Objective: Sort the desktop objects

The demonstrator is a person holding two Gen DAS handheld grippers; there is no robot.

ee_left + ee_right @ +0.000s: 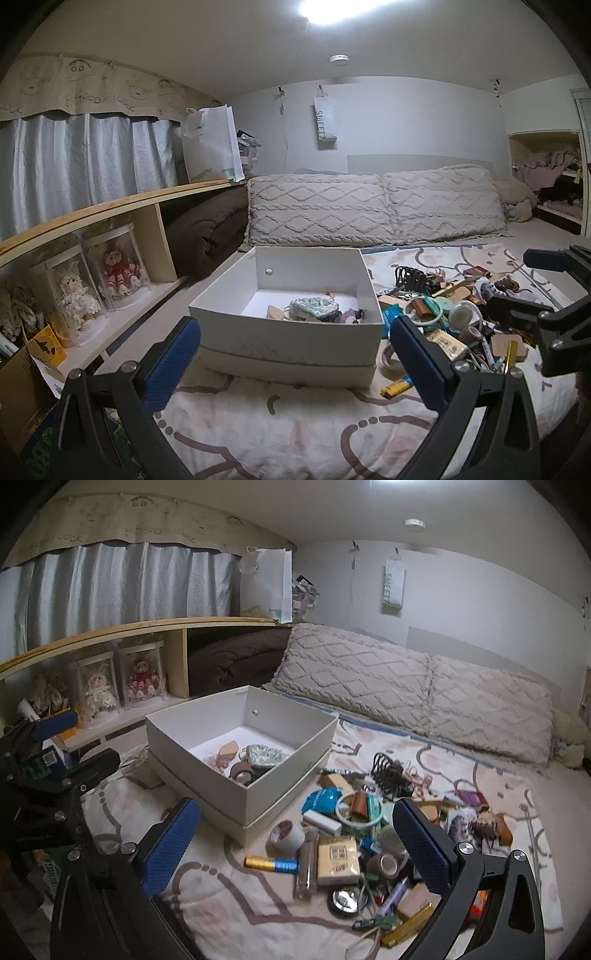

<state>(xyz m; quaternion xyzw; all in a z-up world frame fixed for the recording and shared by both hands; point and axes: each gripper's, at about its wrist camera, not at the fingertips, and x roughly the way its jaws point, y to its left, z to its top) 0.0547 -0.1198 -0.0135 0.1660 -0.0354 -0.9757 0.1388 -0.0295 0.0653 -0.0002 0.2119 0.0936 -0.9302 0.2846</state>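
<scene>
A white open box (288, 336) (236, 786) sits on the patterned bed sheet and holds a few small items, among them a teal pouch (266, 756) and a tape roll (242, 771). A pile of small objects (354, 834) (454, 314) lies to the right of the box: a gold-and-blue tube (271, 864), a tan packet (338, 854), a black hair claw (388, 768), tape rolls, pens. My left gripper (295, 365) is open and empty, in front of the box. My right gripper (295, 842) is open and empty, above the near part of the pile.
Two textured pillows (373, 206) lean on the back wall behind the box. A wooden shelf (110, 206) with cased dolls (99, 280) and a brown blanket runs along the left. The other gripper shows at the right edge of the left wrist view (554, 295).
</scene>
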